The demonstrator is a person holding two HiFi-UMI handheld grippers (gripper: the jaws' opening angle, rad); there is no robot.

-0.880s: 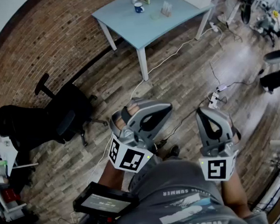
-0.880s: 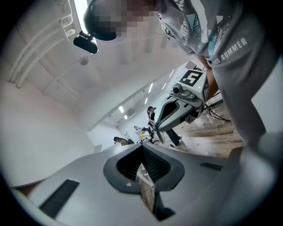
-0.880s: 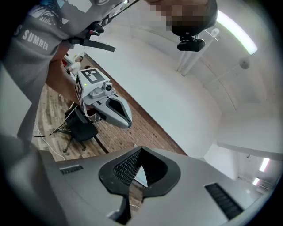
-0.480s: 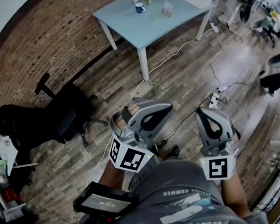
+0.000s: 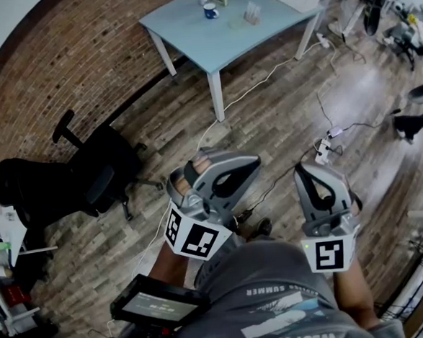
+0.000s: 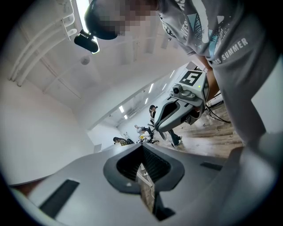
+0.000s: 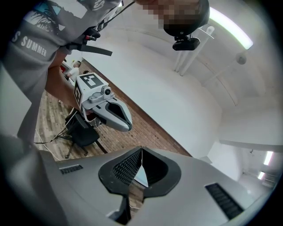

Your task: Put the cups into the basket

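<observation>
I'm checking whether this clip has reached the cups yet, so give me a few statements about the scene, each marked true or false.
1. The left gripper and the right gripper both have their jaws together with nothing between them. True.
2. A blue mug stands on the light blue table. True.
3. In the head view, the black office chair stands to the right of the table. False: it stands to the left, by the brick wall.
4. The floor is carpeted. False: it is wood planks with cables lying across them.
</observation>
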